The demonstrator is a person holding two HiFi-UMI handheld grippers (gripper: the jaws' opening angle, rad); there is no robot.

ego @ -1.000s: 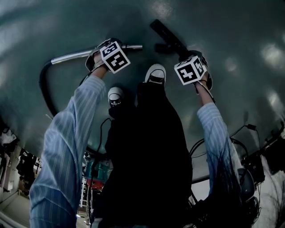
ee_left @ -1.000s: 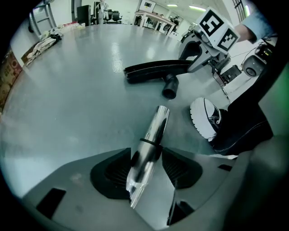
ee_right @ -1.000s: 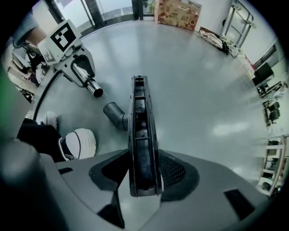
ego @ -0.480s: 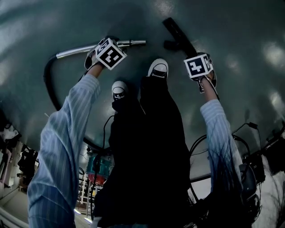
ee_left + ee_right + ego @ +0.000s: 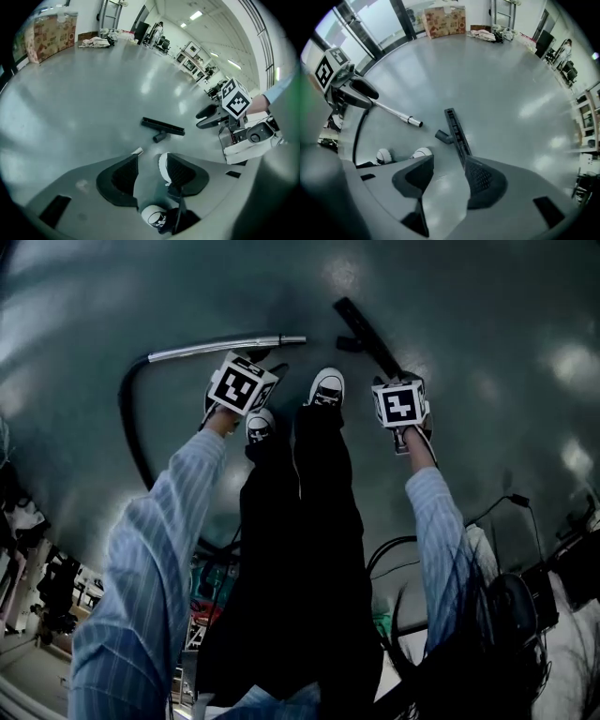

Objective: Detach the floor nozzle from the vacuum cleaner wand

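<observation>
As the floor nozzle (image 5: 368, 334) lies diagonally, its neck faces the wand (image 5: 225, 346).

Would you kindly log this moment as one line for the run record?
black flat floor nozzle: on grey floor, detached | silver metal wand: on floor, apart from nozzle | left gripper: open, empty | right gripper: open, empty

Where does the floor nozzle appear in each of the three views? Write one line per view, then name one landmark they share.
Head view: the floor nozzle lies upper centre-right, slanting across the floor.
Left gripper view: the floor nozzle lies at centre, beyond the jaws.
Right gripper view: the floor nozzle lies at centre, just beyond the right jaw.
Shared landmark: the white shoe toe nearest the nozzle.
</observation>
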